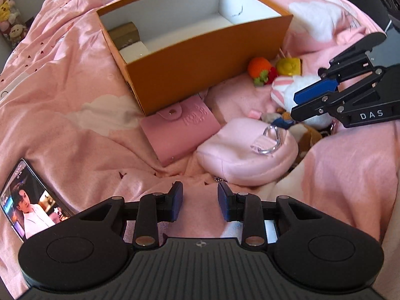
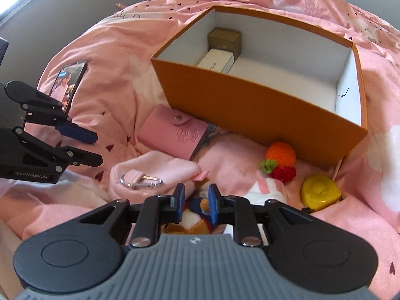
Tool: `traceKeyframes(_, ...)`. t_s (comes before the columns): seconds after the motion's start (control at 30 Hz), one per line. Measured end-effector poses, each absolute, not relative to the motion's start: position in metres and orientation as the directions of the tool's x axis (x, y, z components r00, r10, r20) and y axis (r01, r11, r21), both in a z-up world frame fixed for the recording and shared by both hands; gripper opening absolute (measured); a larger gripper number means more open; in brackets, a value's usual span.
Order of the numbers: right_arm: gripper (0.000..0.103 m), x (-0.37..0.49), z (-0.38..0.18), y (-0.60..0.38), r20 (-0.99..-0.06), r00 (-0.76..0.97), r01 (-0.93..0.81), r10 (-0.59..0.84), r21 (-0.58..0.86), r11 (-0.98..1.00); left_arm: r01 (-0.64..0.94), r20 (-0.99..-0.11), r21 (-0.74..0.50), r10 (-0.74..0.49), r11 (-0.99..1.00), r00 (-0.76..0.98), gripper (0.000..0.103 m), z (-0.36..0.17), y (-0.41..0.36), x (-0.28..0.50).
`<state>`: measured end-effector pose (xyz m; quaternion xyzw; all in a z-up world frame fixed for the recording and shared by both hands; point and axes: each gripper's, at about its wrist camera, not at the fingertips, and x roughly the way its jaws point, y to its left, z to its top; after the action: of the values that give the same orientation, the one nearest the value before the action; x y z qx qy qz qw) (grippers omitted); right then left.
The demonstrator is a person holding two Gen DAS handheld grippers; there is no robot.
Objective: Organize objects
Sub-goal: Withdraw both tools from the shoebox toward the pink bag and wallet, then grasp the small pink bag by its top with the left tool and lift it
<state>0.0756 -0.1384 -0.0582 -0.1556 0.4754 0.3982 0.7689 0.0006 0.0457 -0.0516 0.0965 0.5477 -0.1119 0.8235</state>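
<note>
Your left gripper (image 1: pixel 200 201) has its fingers set narrow, nothing between the pads, only pink bedding (image 1: pixel 75 115) under them. Just ahead of those fingertips lies the pink pouch (image 1: pixel 246 151) with its clear clip, beyond it and to the left the pink card wallet (image 1: pixel 180 132), which butts against the orange box (image 1: pixel 200 75). The box sits open side up, well ahead of both pairs of fingers, so it reads as the drop target; a brown carton (image 2: pixel 225 40) and a white case (image 2: pixel 216 61) already lie in its far end

Your right gripper (image 2: pixel 197 201) is also narrow and holds nothing; a plush toy (image 2: pixel 197 221) lies beneath the gap but the pads don't look pressed on it. Ahead and right of those fingers: crochet fruit (image 2: pixel 281 156), yellow tape measure (image 2: pixel 321 192), both loose beside the box wall. Phone (image 1: pixel 27 200) lies left of your left fingers, probably not part of the job
</note>
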Motion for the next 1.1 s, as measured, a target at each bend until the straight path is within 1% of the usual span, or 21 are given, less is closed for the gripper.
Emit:
traceKeyframes(0.27, 0.024, 0.067, -0.072, -0.129, -0.897, 0.128, -0.828, 0.423, 0.138, 0.544, 0.400, -0.928, 0.108, -0.052, 0.910, 0.369, 0.040, -0.073, 0.016, -0.003)
traceKeyframes(0.3, 0.026, 0.066, -0.073, -0.127, -0.899, 0.125, -0.834, 0.419, 0.133, 0.535, 0.403, -0.928, 0.113, -0.048, 0.908, 0.368, 0.040, -0.075, 0.014, -0.002)
traceKeyframes(0.43, 0.026, 0.067, -0.075, -0.124, -0.900, 0.122, -0.840, 0.417, 0.130, 0.527, 0.381, -0.919, 0.099, -0.063, 0.919, 0.390, 0.040, -0.078, 0.014, 0.000)
traceKeyframes(0.63, 0.025, 0.084, -0.076, -0.127, -0.882, 0.131, -0.778, 0.453, 0.192, 0.598, 0.311, -0.873, 0.028, -0.128, 0.950, 0.471, 0.040, -0.070, 0.018, 0.010)
traceKeyframes(0.7, 0.025, 0.090, -0.076, -0.124, -0.879, 0.151, -0.762, 0.452, 0.188, 0.619, 0.302, -0.865, 0.034, -0.124, 0.953, 0.487, 0.041, -0.071, 0.015, 0.017)
traceKeyframes(0.83, 0.025, 0.098, -0.077, -0.118, -0.872, 0.169, -0.761, 0.459, 0.180, 0.623, 0.274, -0.840, -0.024, -0.169, 0.961, 0.516, 0.043, -0.070, 0.020, 0.028)
traceKeyframes(0.9, 0.025, 0.104, -0.079, -0.113, -0.870, 0.174, -0.762, 0.462, 0.178, 0.623, 0.259, -0.831, -0.042, -0.178, 0.965, 0.527, 0.048, -0.072, 0.022, 0.033)
traceKeyframes(0.97, 0.025, 0.109, -0.082, -0.109, -0.868, 0.181, -0.761, 0.462, 0.174, 0.625, 0.234, -0.824, -0.057, -0.179, 0.970, 0.538, 0.048, -0.074, 0.025, 0.037)
traceKeyframes(1.0, 0.021, 0.112, -0.082, -0.107, -0.865, 0.190, -0.757, 0.464, 0.172, 0.630, 0.223, -0.819, -0.068, -0.182, 0.972, 0.543, 0.049, -0.074, 0.028, 0.039)
traceKeyframes(1.03, 0.020, 0.116, -0.083, -0.106, -0.861, 0.193, -0.753, 0.470, 0.177, 0.634, 0.211, -0.816, -0.079, -0.185, 0.974, 0.548, 0.049, -0.073, 0.030, 0.040)
traceKeyframes(1.1, 0.017, 0.124, -0.082, -0.105, -0.853, 0.186, -0.737, 0.488, 0.208, 0.643, 0.195, -0.812, -0.094, -0.188, 0.976, 0.552, 0.055, -0.072, 0.035, 0.041)
